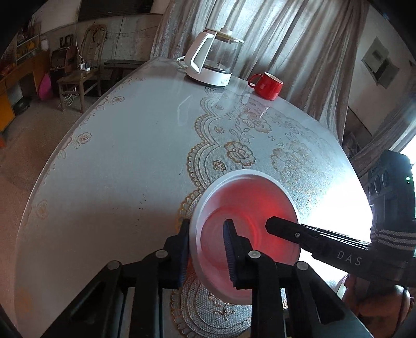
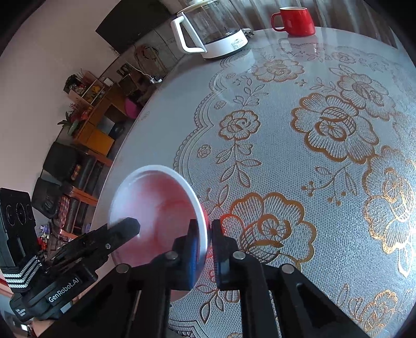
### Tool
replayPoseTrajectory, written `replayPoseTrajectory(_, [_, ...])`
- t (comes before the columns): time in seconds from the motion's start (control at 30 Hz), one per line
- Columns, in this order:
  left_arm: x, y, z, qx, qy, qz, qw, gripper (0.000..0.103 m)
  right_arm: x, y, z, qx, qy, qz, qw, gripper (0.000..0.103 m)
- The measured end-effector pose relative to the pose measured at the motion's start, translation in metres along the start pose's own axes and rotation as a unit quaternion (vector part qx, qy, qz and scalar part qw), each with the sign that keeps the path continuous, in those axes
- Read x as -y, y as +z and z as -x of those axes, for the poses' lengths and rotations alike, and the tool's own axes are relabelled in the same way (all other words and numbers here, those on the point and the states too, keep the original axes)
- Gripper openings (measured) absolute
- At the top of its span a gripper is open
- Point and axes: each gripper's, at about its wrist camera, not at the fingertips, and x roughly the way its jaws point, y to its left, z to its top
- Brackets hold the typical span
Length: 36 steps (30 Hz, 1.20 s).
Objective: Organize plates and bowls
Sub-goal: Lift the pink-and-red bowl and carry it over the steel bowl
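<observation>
bowl rim | clamped by left gripper | and right gripper

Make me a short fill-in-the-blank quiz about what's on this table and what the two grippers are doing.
1. Both grippers pinch the rim of one ____, from opposite sides.
2. The mug at the table's far edge is coloured ____.
3. Beside the mug stands a glass ____ with a white handle.
4. The left gripper has one of its fingers ____ the dish.

Missing words: bowl; red; kettle; inside

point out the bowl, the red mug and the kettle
bowl (image 1: pixel 249 197): left wrist view, on its pinkish inner wall
red mug (image 1: pixel 267 87): left wrist view, on its side
kettle (image 2: pixel 221 23): right wrist view, on its glass body
</observation>
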Motion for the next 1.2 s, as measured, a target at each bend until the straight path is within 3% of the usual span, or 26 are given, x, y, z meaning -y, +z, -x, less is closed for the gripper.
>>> replayPoseTrajectory(0.6, [0.012, -0.006, 0.029, 0.035, 0.002, -0.021, 0.9992, 0.025, -0.006, -0.008, 0.020, 0.023, 0.004, -0.002, 1.000, 0.009])
replayPoseTrajectory(1.2, [0.031, -0.028, 0.107, 0.116, -0.028, -0.028, 0.9924, 0.025, -0.027, -0.028, 0.080, 0.073, 0.050, 0.004, 0.996, 0.011])
